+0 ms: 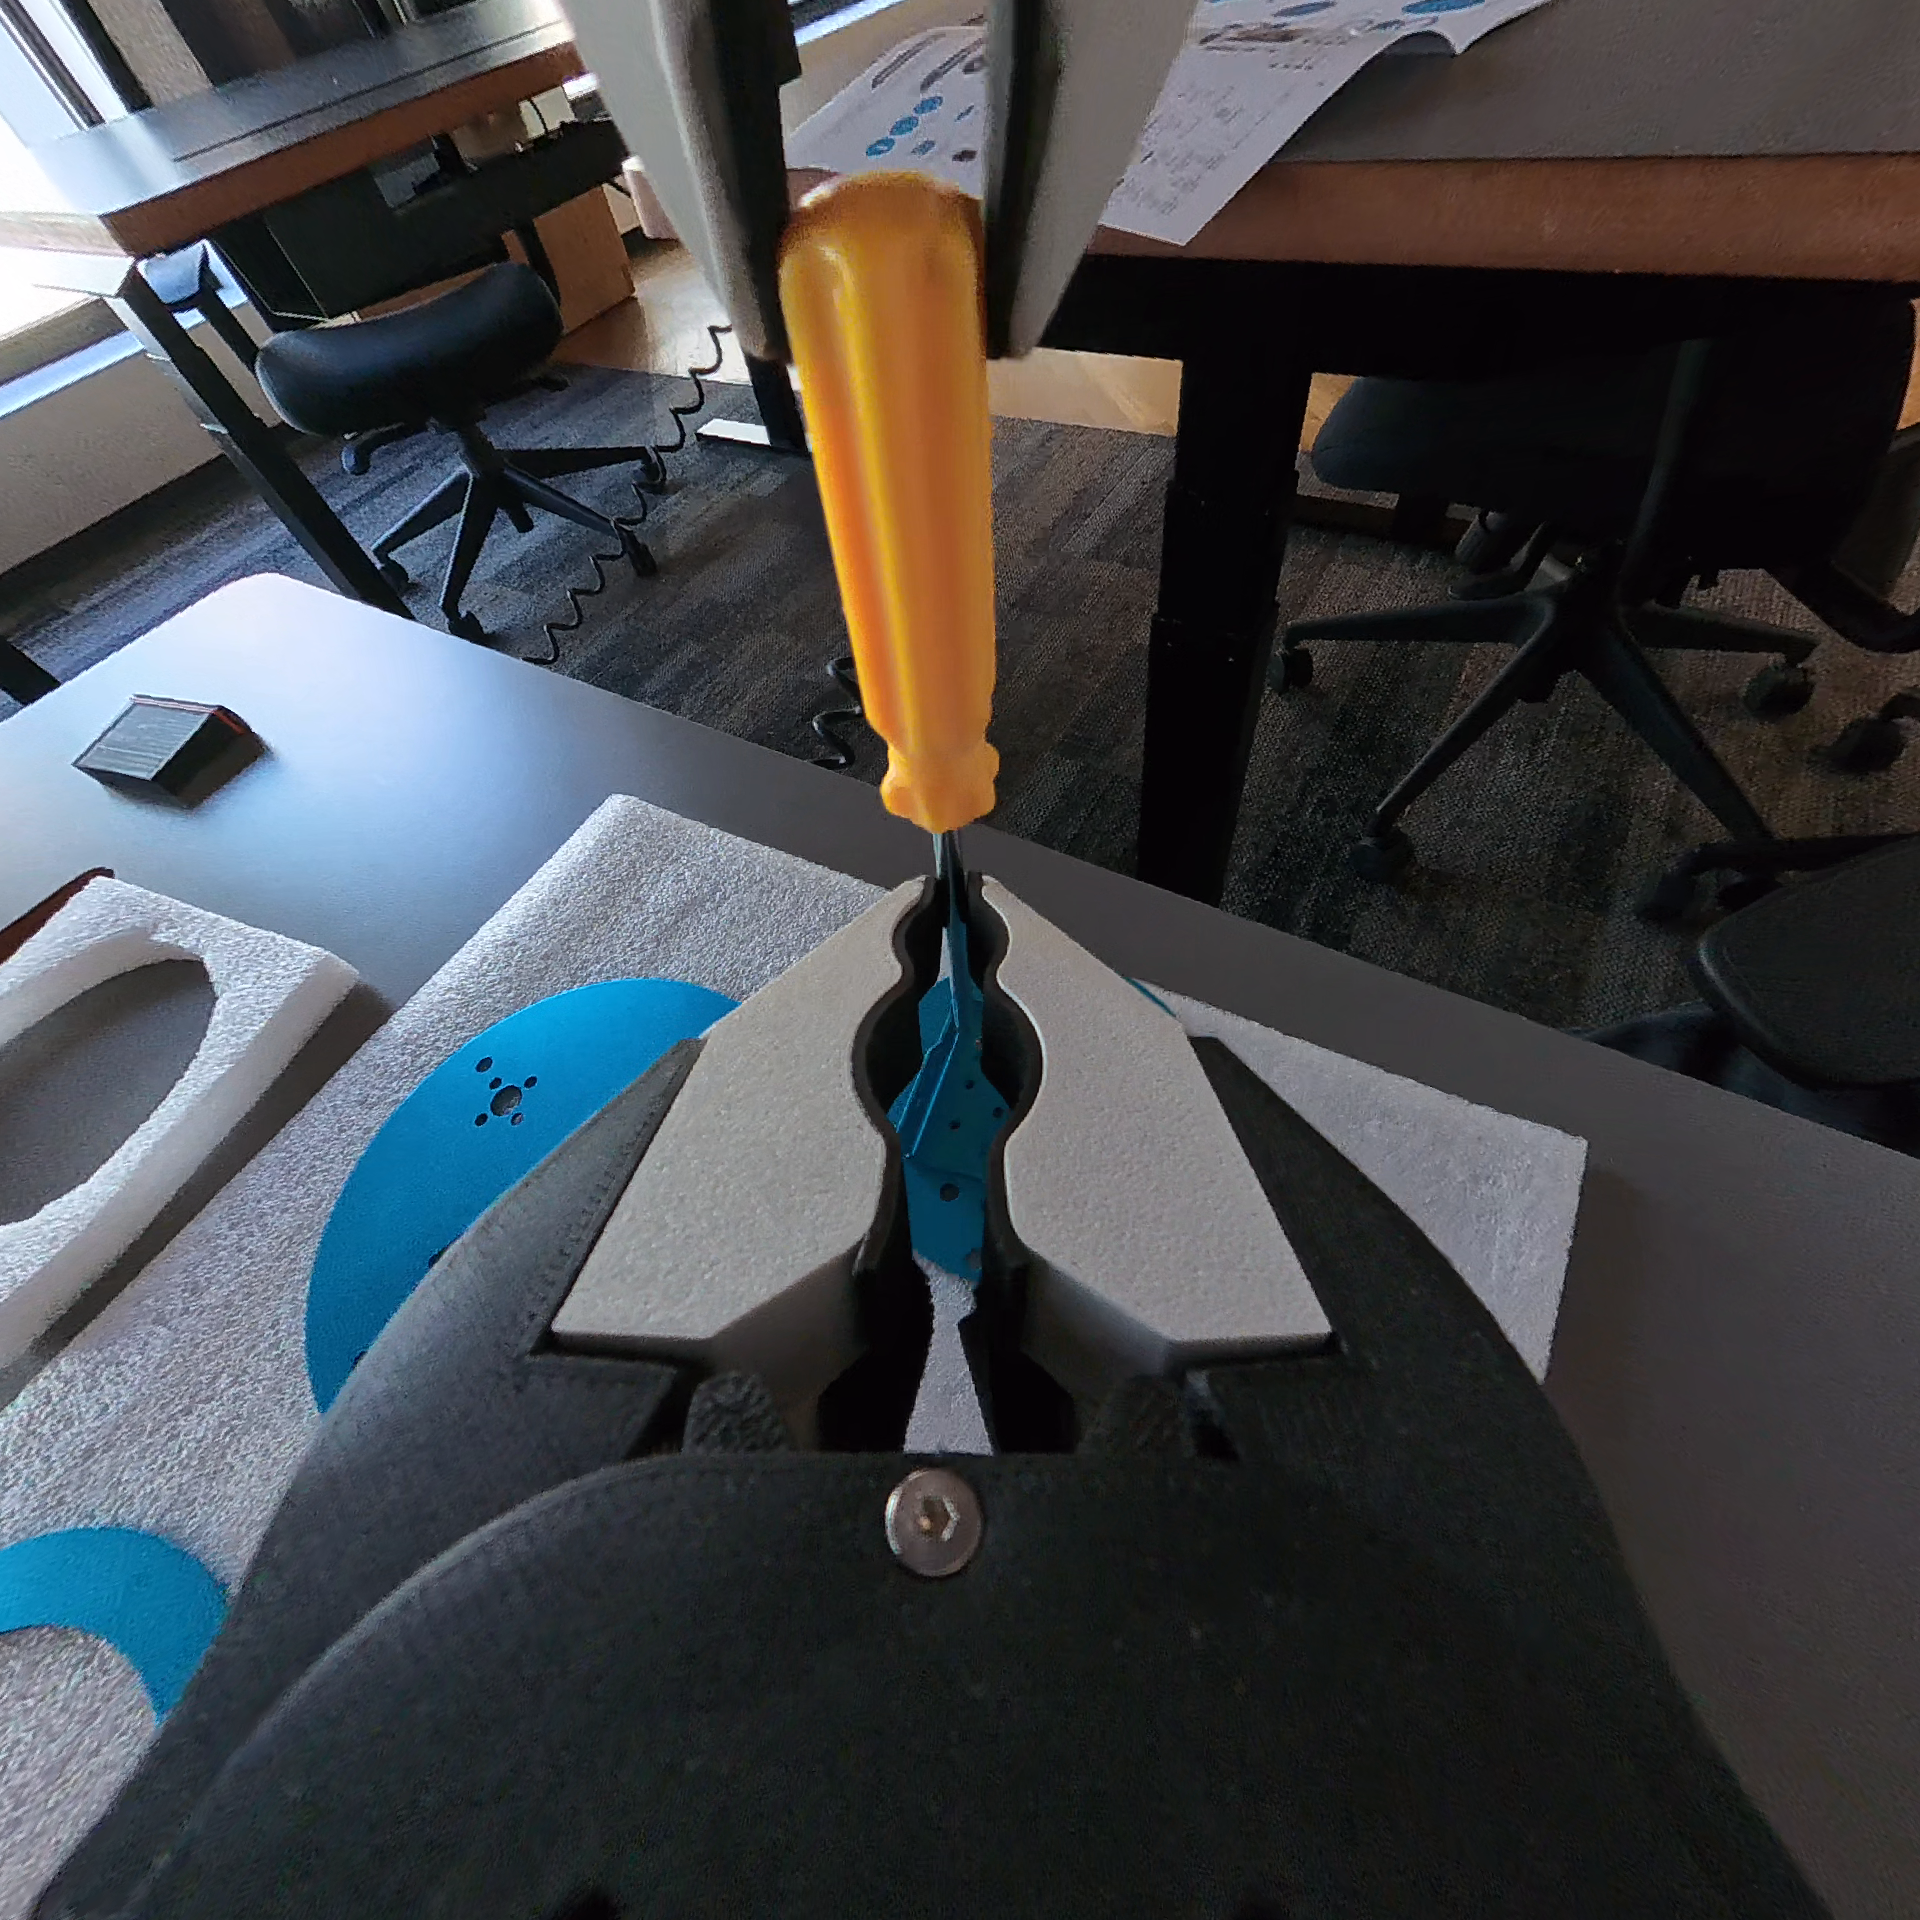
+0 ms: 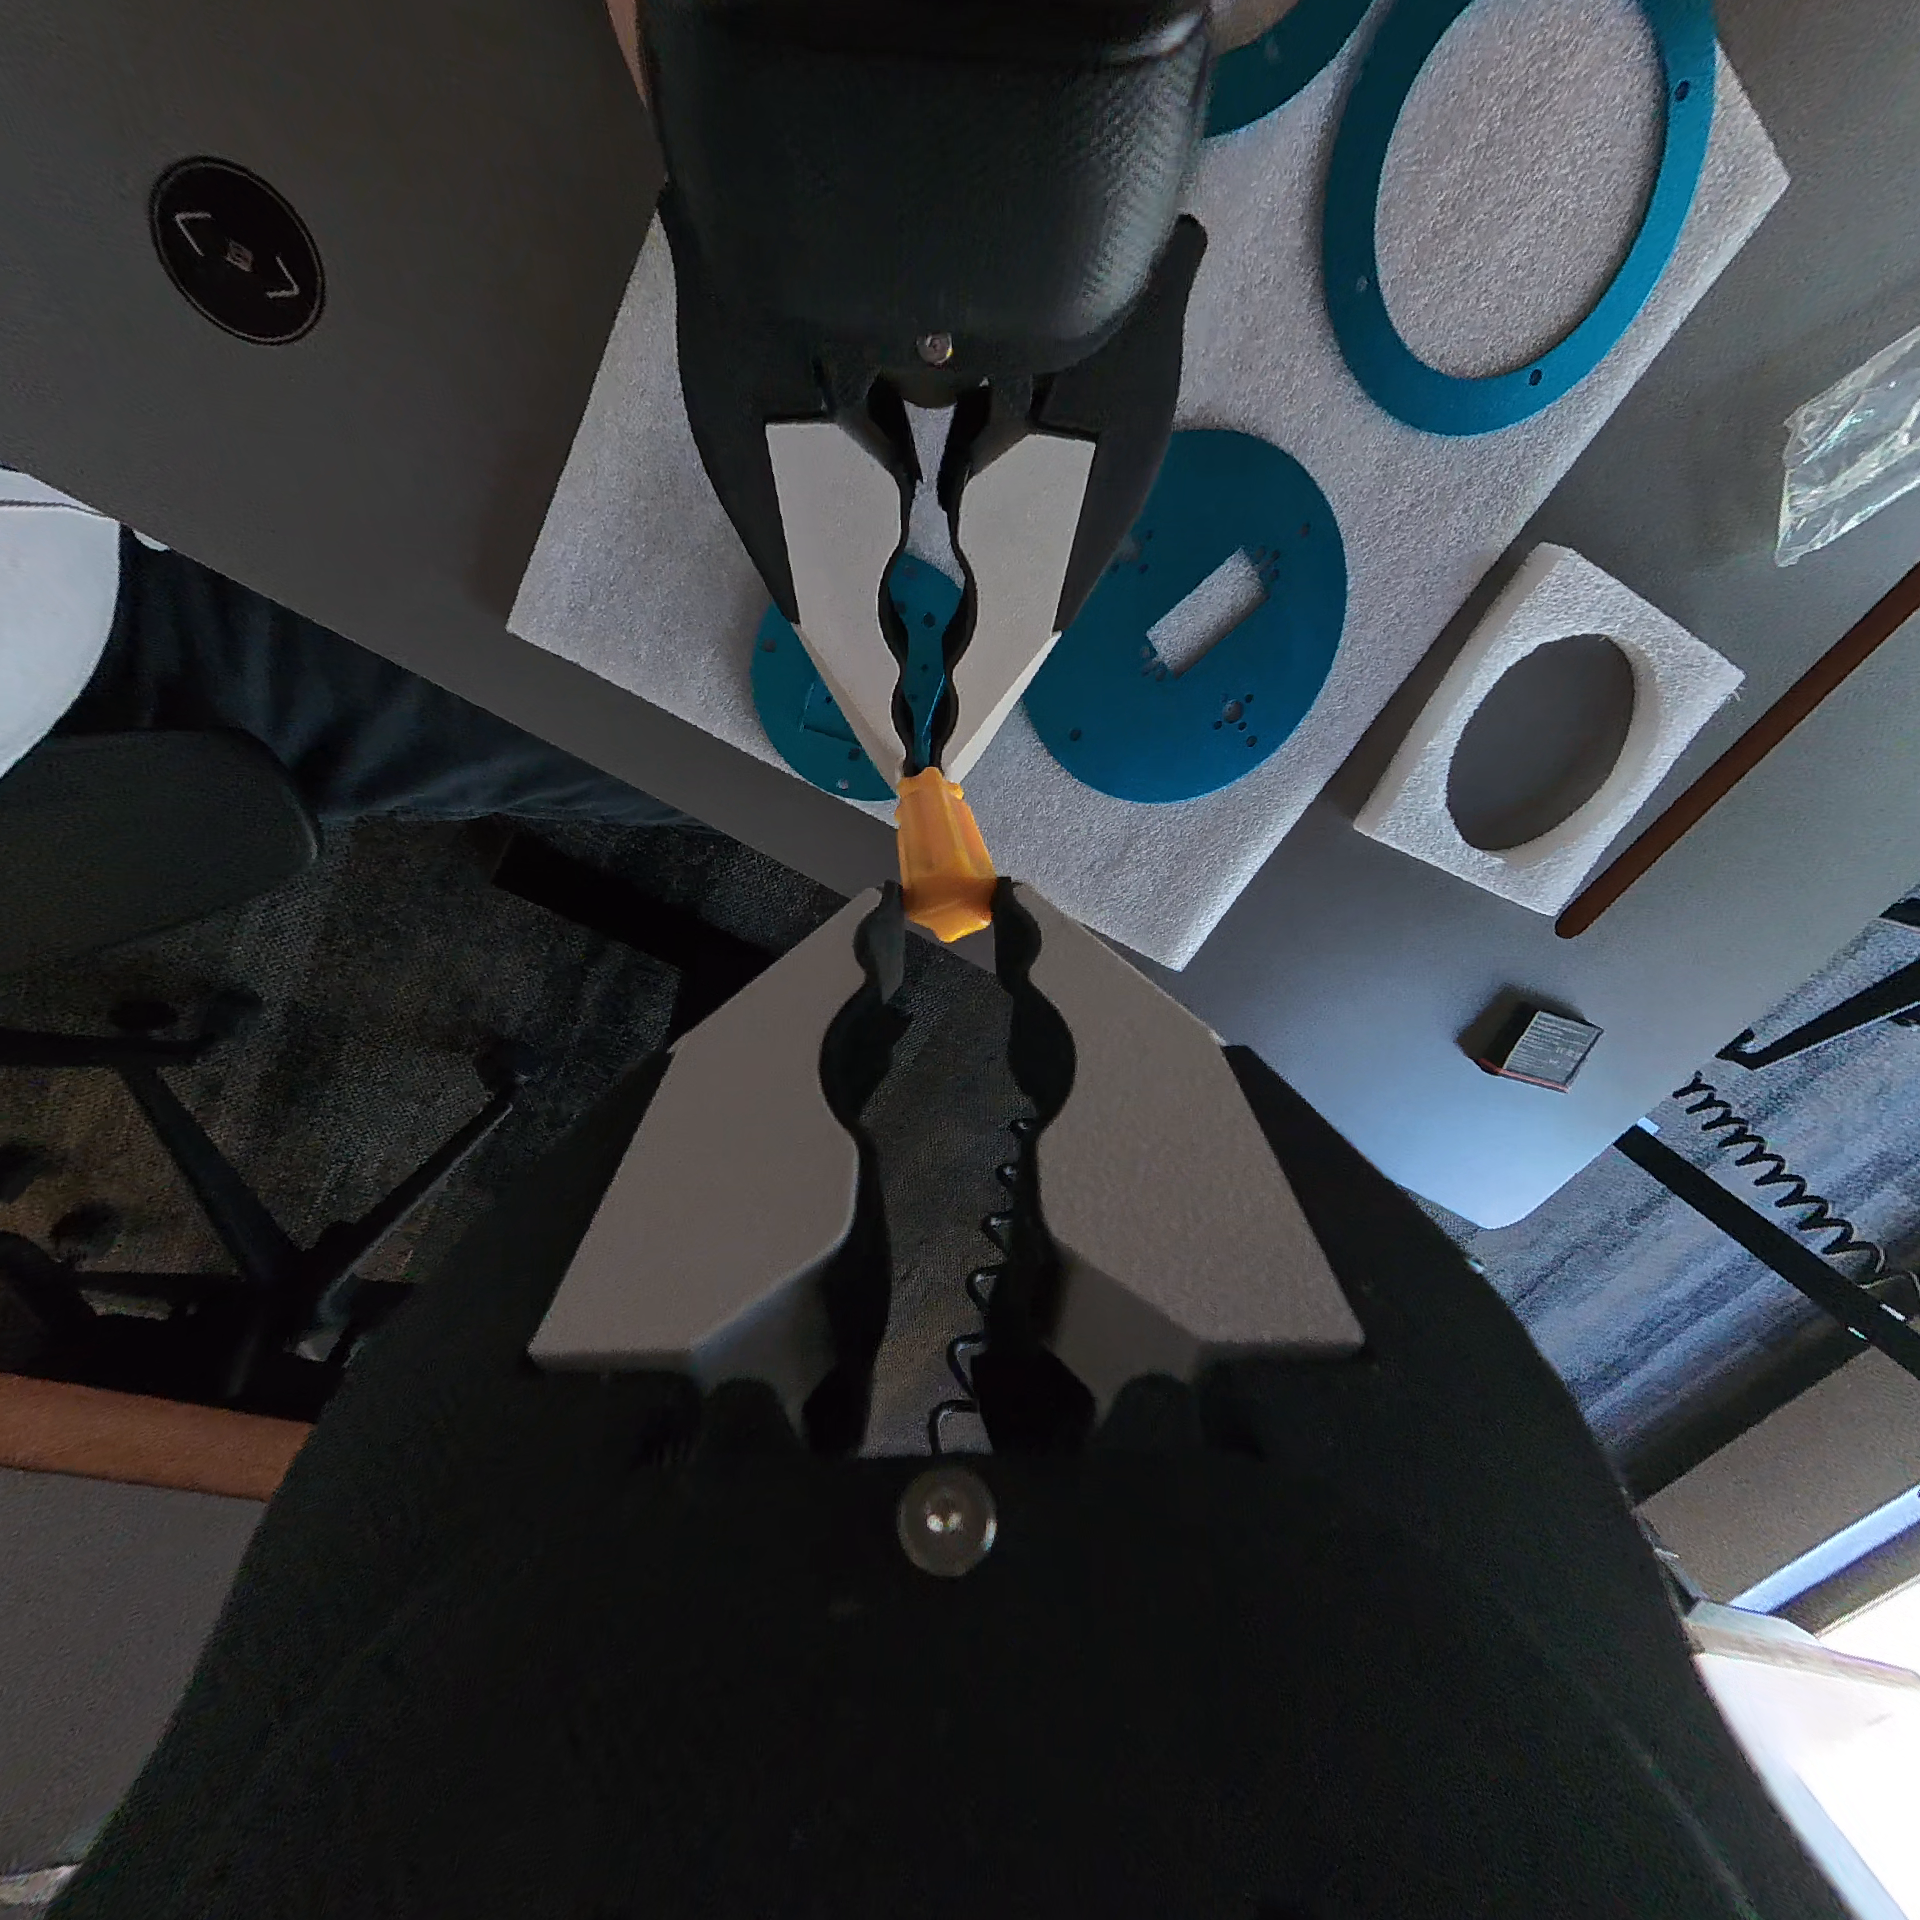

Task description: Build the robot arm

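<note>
My left gripper (image 1: 951, 894) is shut on a small blue metal bracket (image 1: 945, 1132) with holes, held over a white foam sheet (image 1: 644, 894). My right gripper (image 2: 940, 904) is shut on the end of an orange-handled screwdriver (image 2: 935, 862). The screwdriver (image 1: 904, 499) points down at the left gripper, and its thin shaft runs between the left fingertips to the bracket. In the right wrist view the left gripper (image 2: 928, 748) faces mine with the bracket (image 2: 925, 665) between its fingers. In the left wrist view the right gripper (image 1: 883, 322) comes in from the top.
On the foam lie a blue disc (image 1: 488, 1122), a blue slotted plate (image 2: 1195, 623) and a blue ring (image 2: 1507, 218). A foam block with an oval hole (image 2: 1548, 727), a small black box (image 1: 166, 743) and a plastic bag (image 2: 1849, 447) sit on the grey table. Office chairs stand beyond its edge. The grippers' ends are close to 9 centimeters from one another. The blue slotted plate (image 2: 1195, 623) is about 12 centimeters from my left fingertips.
</note>
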Tool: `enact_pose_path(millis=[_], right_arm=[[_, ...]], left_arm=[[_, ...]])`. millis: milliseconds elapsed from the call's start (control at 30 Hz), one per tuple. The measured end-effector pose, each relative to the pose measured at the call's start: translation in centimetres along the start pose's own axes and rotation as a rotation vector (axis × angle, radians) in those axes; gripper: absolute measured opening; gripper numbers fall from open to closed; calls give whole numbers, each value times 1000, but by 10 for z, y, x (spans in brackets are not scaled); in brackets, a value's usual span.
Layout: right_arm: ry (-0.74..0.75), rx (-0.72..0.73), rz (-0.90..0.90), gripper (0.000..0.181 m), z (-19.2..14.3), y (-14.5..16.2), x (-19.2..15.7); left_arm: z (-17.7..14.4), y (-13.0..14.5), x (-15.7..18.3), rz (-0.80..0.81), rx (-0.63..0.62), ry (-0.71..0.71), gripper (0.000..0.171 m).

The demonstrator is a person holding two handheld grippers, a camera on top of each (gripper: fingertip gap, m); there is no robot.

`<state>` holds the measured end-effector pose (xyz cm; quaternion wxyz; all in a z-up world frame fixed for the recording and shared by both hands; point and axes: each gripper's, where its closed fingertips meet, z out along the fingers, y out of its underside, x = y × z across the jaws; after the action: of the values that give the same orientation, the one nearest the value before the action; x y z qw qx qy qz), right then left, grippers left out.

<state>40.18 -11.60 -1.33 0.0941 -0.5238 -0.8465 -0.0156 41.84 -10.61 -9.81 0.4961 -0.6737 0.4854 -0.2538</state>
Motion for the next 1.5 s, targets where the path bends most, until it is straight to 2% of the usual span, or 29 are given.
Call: enact_pose_path(millis=[533,1500], right_arm=[[-44,23,118,16,4,2,5],[-67,1,136,16,7,8,3]], left_arm=[[1,3,-1,-19,-7,18,2],[4,5,2,-27,-20,34,3]])
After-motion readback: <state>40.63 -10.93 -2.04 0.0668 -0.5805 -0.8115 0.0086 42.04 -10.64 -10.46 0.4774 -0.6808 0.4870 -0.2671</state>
